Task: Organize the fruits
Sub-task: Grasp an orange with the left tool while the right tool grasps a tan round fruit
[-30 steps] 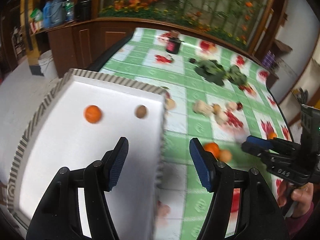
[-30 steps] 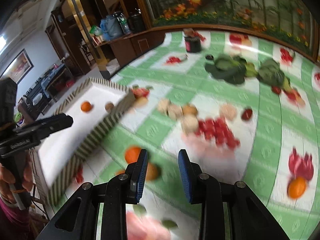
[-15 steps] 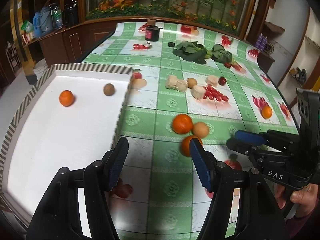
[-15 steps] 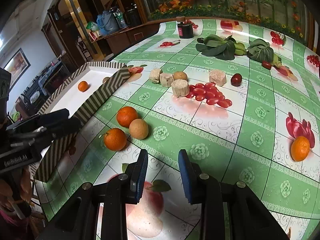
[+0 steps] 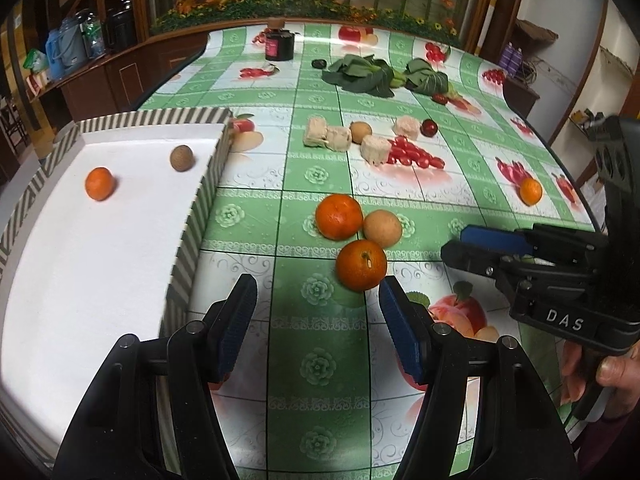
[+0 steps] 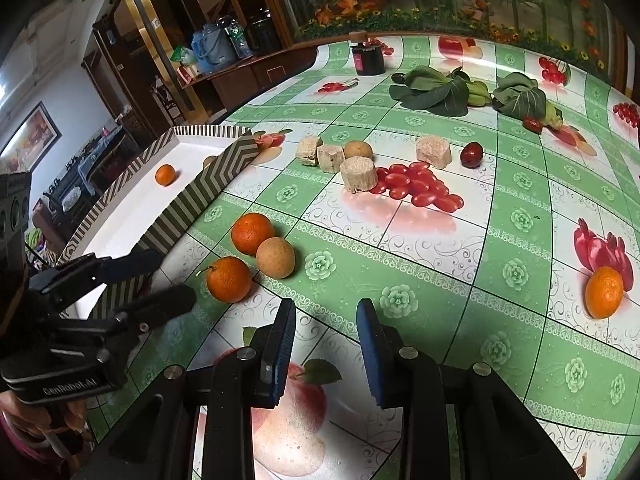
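Two black tongs hang open and empty: left tongs point(image 5: 318, 312), right tongs point(image 6: 326, 344). Three round fruits point(image 5: 362, 264) cluster on the green patterned surface point(image 5: 320, 380) at one o'clock; at ten o'clock, the striped-walled white tray point(image 5: 200, 208) holds a small orange point(image 5: 99, 183) and a brown fruit point(image 5: 182, 157).

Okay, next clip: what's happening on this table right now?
A person is sorting fruit with a handheld gripper in each hand. The left gripper hangs open just short of the nearest orange, which sits with another orange and a tan round fruit on the tablecloth. The right gripper is also empty, its fingers apart. The white tray holds one small orange and a brown fruit. One more orange lies off alone.
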A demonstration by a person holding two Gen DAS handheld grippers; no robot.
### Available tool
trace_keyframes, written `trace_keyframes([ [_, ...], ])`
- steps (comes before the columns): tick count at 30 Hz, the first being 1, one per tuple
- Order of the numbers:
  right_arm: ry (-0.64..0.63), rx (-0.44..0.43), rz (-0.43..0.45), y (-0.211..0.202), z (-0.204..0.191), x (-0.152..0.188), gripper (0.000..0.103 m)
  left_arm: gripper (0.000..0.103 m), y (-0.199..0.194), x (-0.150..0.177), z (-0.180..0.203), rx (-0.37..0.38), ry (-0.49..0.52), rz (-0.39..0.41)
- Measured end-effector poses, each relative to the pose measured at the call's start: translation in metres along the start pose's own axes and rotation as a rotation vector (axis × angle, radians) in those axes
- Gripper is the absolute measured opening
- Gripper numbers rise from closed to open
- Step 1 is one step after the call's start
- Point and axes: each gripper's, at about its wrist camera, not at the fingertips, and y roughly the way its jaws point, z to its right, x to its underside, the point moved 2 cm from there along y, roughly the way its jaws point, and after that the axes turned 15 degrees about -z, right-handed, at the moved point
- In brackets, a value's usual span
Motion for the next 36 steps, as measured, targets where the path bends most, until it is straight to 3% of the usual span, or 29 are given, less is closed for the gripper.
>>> trace_keyframes([
  [9,0.005,0.006,-0.007,0.002,0.005,-0.007,0.030,0.064,0.019,-0.006,0.009,0.025,0.020,-0.033],
  [12,0.007,0.002,-0.011,0.004,0.006,-0.009,0.031,0.063,0.025,-0.010,0.011,0.070,0.019,-0.055],
  [16,-0.010,-0.002,-0.014,0.006,0.003,-0.011,0.031,0.031,0.024,-0.013,0.014,0.098,0.039,-0.059],
  [27,-0.108,-0.032,-0.040,0.016,-0.022,-0.027,0.030,0.031,0.012,0.002,-0.001,0.052,0.012,-0.045],
  [36,-0.160,0.021,-0.052,0.034,-0.032,-0.035,0.029,0.031,-0.002,0.006,-0.012,0.057,-0.014,-0.022],
])
